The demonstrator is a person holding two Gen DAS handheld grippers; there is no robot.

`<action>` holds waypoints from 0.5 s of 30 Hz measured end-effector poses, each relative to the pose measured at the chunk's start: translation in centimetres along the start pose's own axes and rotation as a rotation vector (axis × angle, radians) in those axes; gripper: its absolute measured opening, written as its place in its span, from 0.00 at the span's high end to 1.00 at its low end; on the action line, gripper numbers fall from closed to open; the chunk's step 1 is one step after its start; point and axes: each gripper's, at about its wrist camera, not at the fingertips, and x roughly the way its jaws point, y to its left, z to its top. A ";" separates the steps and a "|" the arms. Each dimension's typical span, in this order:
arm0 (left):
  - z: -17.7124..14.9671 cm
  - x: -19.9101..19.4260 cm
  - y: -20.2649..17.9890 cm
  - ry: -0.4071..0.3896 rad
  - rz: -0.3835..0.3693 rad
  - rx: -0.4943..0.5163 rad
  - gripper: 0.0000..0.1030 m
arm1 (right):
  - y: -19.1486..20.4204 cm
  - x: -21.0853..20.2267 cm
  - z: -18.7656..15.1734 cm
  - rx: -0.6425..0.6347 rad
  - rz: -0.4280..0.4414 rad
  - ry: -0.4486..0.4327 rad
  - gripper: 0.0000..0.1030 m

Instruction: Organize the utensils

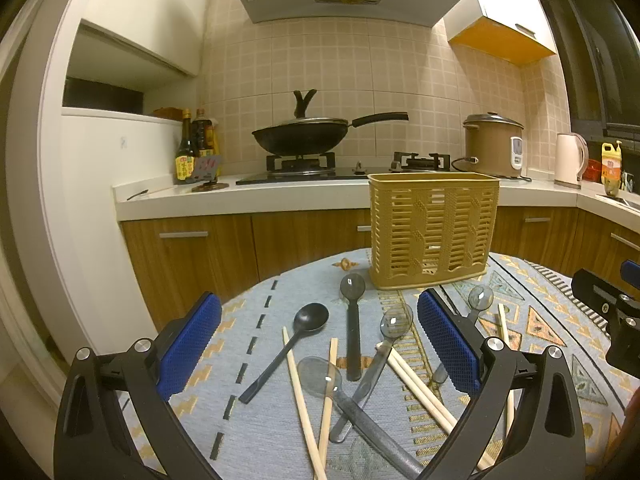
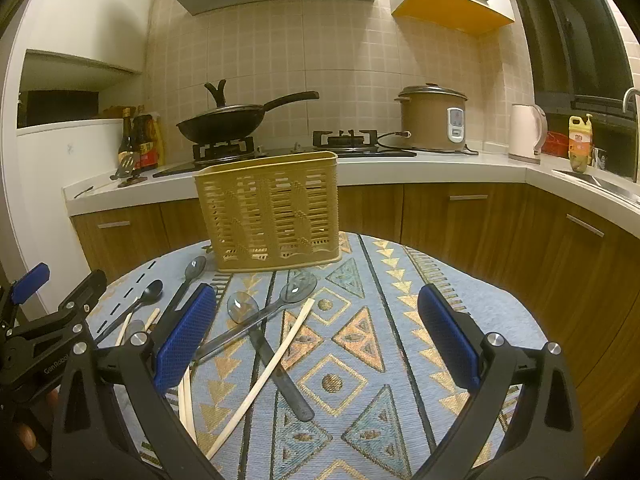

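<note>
Left hand-held gripper (image 1: pixel 319 344): jaws spread wide, blue pads empty, held above the scattered utensils at the near left of the surface (image 1: pixel 256 412). Right hand-held gripper (image 2: pixel 312 334): jaws likewise spread wide, nothing between the pads, held over the patterned cloth to the right of the pile.

The surface is round and covered with a pale blue cloth bearing triangle and zigzag patterns. A tan slotted utensil basket (image 1: pixel 432 232) stands upright at the far edge of the surface; through the slots no utensils are visible inside.

All utensils lie loose on the cloth in front of the basket:
- A black spoon (image 1: pixel 286 350) lies at the left, bowl pointing toward the basket, handle angled toward the near left.
- A dark-handled spoon with a clear bowl (image 1: pixel 353 320) lies nearly straight, its bowl just short of the basket.
- Three further translucent grey spoons: one (image 1: pixel 374 372) crosses the middle of the pile, one (image 1: pixel 352 404) lies nearest the camera beneath it, and one (image 1: pixel 478 300) lies to the right, partly hidden behind the left gripper's right finger.
- Several pale wooden chopsticks (image 1: pixel 300 396) lie crossed among the spoons, some over and some under the handles.

In the right wrist view, one chopstick (image 2: pixel 264 376) crosses a dark spoon handle (image 2: pixel 280 376).

Behind the surface, a kitchen counter (image 1: pixel 248 196) carries a black wok (image 1: pixel 300 136) on a gas hob and a brown rice cooker (image 1: pixel 492 144).
</note>
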 end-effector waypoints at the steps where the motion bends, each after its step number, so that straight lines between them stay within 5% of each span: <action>1: 0.0 0.0 0.0 0.001 0.001 0.000 0.07 | 0.0 0.0 0.0 -0.002 -0.001 0.000 0.07; 6: 0.0 0.0 0.1 0.010 0.005 -0.008 0.07 | 0.2 0.2 0.1 -0.003 -0.014 0.017 0.07; 15: -0.3 2.5 2.0 0.200 -0.108 -0.090 0.09 | -0.9 2.7 -0.1 0.066 -0.079 0.141 0.07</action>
